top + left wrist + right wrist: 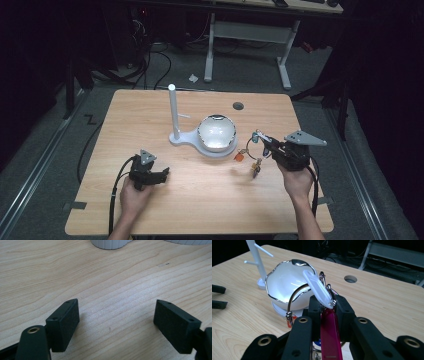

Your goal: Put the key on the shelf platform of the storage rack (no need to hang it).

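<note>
The right gripper pinched the bunch of coloured plastic key tags aloft (left gripper spread idle), seemingly bound next for the white pegged stand

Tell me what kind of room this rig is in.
Probably a lab or workshop set up for recording, not a home. A bare wooden table stands on grey carpet, loose cables trail over the floor behind it, and a white-legged bench stands farther back in the dark surroundings.

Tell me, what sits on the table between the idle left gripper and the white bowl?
Nothing: in the high view, bare wood separates the left gripper from the bowl. The left gripper view shows the same bare table.
</note>
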A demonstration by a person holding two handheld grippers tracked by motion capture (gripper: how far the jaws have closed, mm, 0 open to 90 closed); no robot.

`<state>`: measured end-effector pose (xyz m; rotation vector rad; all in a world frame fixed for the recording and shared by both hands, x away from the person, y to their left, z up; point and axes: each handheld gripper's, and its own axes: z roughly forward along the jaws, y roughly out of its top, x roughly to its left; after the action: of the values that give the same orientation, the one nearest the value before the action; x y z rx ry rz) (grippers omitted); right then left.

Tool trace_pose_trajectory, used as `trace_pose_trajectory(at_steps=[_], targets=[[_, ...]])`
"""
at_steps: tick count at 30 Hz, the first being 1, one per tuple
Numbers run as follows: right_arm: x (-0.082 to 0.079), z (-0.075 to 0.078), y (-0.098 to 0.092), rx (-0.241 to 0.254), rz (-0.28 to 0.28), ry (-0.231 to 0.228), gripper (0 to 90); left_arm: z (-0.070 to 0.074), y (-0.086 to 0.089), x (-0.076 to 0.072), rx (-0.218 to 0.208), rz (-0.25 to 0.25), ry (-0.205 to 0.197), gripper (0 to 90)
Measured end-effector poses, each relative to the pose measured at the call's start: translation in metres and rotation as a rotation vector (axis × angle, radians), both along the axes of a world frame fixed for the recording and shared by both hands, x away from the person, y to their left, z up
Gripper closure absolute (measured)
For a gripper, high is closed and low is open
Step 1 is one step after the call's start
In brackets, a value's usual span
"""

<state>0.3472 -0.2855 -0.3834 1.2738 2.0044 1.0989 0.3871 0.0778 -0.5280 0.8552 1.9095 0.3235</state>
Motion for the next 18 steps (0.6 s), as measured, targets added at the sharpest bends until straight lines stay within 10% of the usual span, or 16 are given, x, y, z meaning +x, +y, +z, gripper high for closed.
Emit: trace_pose_trajectory(at_steps=[18], targets=[[0.008,0.032,0.013,0.036,0.079,-0.035,77.7,0.0,0.0,0.0,0.0,0.0,0.0,20.9]])
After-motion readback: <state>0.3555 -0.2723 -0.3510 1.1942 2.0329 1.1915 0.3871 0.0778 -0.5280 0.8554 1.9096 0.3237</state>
